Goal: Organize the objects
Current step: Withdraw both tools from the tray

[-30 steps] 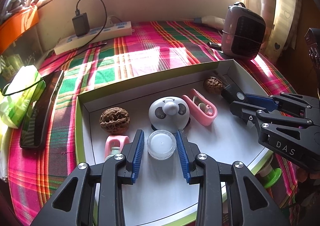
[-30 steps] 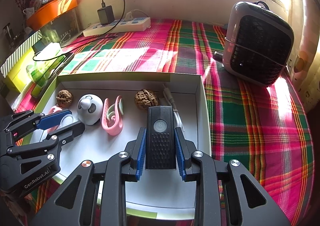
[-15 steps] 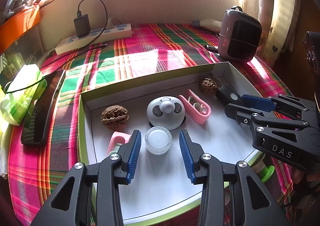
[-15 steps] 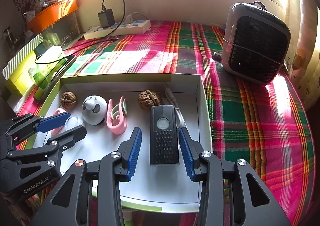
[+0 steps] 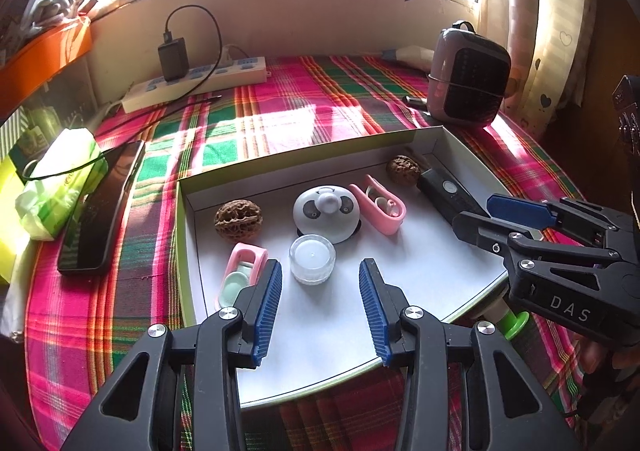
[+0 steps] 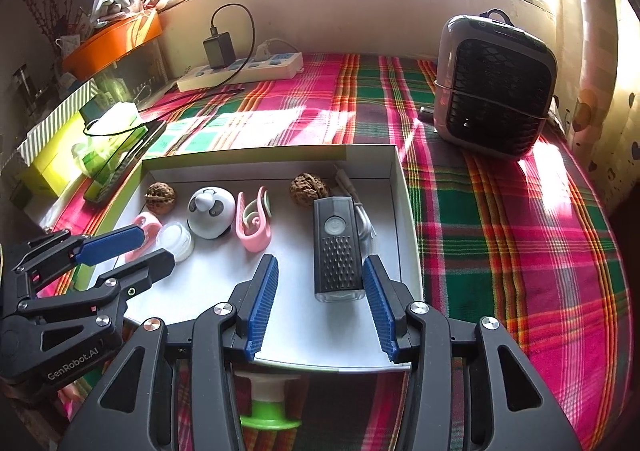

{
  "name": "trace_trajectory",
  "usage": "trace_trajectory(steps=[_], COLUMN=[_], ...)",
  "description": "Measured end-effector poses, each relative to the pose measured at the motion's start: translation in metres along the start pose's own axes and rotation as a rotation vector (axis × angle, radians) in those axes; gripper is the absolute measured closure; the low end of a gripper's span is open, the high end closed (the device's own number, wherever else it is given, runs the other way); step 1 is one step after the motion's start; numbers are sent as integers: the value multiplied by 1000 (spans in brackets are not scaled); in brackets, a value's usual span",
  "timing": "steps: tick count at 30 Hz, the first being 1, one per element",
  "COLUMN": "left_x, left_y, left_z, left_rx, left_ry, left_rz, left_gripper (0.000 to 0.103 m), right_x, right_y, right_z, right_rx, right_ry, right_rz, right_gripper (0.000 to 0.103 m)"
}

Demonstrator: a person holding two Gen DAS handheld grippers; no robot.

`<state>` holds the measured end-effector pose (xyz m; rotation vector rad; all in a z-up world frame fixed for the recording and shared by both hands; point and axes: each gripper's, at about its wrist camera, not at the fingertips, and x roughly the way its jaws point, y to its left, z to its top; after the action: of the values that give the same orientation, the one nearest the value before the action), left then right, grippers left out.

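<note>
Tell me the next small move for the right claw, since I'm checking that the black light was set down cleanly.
Probably draw the right claw straight back. Its jaws are opening, and the black light lies flat in the white box, between the pads but apparently free of both. Backing out along the light's length should avoid nudging it against the box wall.

A power strip, phone and small heater sit on the plaid cloth.

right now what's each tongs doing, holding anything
left tongs: open, holding nothing, candle sits free
right tongs: opening, holding nothing, black light released
</note>
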<state>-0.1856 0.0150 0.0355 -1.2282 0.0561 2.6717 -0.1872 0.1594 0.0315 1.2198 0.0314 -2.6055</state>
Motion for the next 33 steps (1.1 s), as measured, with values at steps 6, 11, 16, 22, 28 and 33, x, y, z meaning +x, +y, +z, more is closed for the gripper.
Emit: trace_trajectory(steps=[6, 11, 16, 22, 28, 33], left_x=[-12, -21, -32, -47, -54, -53], left_y=[-1, -2, -1, -1, -3, -6], left_z=[-5, -13, -20, -30, -40, -49], left_rx=[-1, -1, -14, -29, -35, -32], left_ry=[-21, -41, -55, -77, -74, -56], left_rz=[1, 11, 1, -28, -55, -73], left_gripper=[64, 64, 64, 64, 64, 64], right_x=[-10, -19, -30, -41, -49, -52], right_y=[-1, 2, 4, 2, 3, 4], right_z=[-7, -13, -23, -37, -47, -56], right_rx=[20, 12, 1, 20, 12, 7], right_ry=[-22, -44, -70, -90, -102, -99], right_rz=[3, -6, -7, 3, 0, 11], right_gripper=[57, 57, 57, 55, 53, 52])
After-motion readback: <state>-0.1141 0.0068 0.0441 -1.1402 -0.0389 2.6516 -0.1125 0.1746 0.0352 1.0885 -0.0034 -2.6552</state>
